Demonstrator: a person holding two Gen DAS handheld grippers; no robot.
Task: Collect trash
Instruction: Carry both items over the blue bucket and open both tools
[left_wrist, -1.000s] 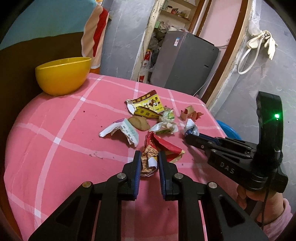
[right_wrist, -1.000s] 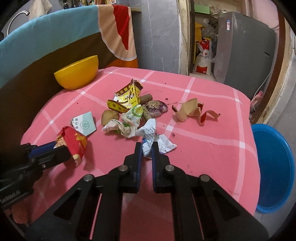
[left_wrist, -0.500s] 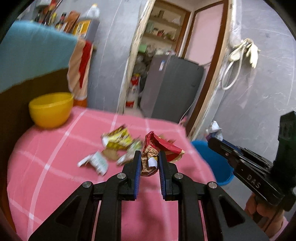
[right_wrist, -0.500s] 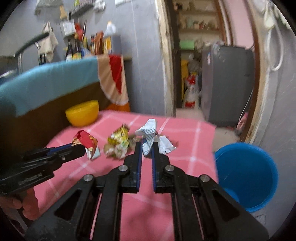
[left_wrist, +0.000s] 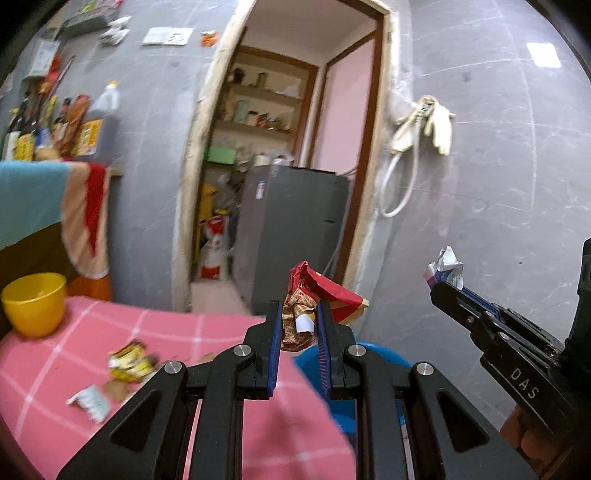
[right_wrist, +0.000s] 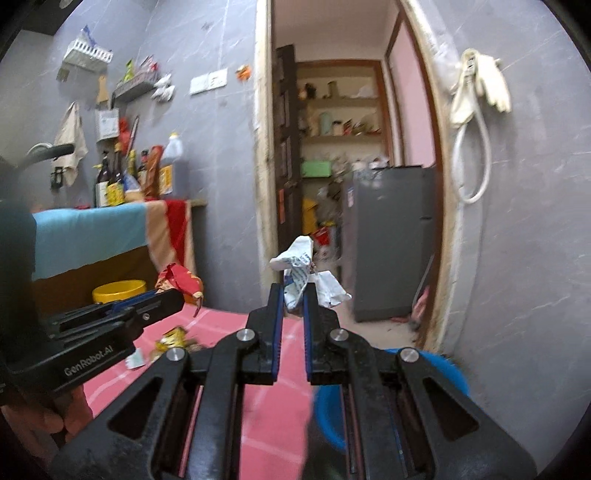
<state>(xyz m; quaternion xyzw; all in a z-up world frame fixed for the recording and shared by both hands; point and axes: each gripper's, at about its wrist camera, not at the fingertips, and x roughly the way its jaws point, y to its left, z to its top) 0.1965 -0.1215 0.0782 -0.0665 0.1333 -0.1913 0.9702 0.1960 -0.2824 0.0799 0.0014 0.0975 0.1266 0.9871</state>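
Red wrapper (left_wrist: 301, 314) stands upright, clamped in left gripper (left_wrist: 296, 325); white wrapper (right_wrist: 299, 277) upright in right gripper (right_wrist: 292, 306) (both lifted off pink table (left_wrist: 55, 354) since earlier).

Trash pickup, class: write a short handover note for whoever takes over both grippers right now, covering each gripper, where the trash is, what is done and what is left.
Left gripper: shut on a crumpled red wrapper, held up in the air.
Right gripper: shut on a crumpled white wrapper, also in the air.
Blue bin: on the floor past the table edge, below the grippers.
Done: two pieces picked up, neither dropped yet.
Left: release both into the bin, then fetch the yellow wrapper, the white paper scrap and the other bits on the pink tablecloth.
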